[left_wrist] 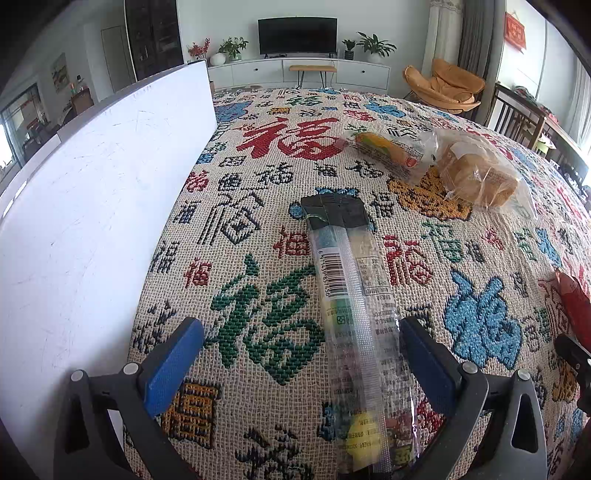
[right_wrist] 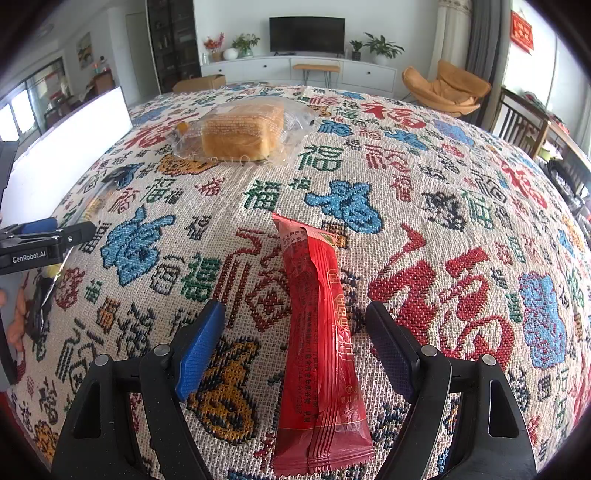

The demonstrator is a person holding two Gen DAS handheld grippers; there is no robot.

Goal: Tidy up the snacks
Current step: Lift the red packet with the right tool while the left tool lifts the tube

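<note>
Four snack packs lie on the patterned cloth (right_wrist: 424, 229): one clear long packet (left_wrist: 347, 280), one red packet (right_wrist: 317, 332), one bagged bread (right_wrist: 240, 129), one yellow-green pack (left_wrist: 384, 147). The clear packet lies between the spread, ungripping fingers of the left gripper (left_wrist: 301, 354), close to its right finger. The red packet lies between the wide right gripper (right_wrist: 295, 343) fingers, untouched.

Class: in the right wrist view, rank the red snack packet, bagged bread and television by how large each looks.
1. red snack packet, though nearest the camera
2. bagged bread
3. television, farthest away
</note>
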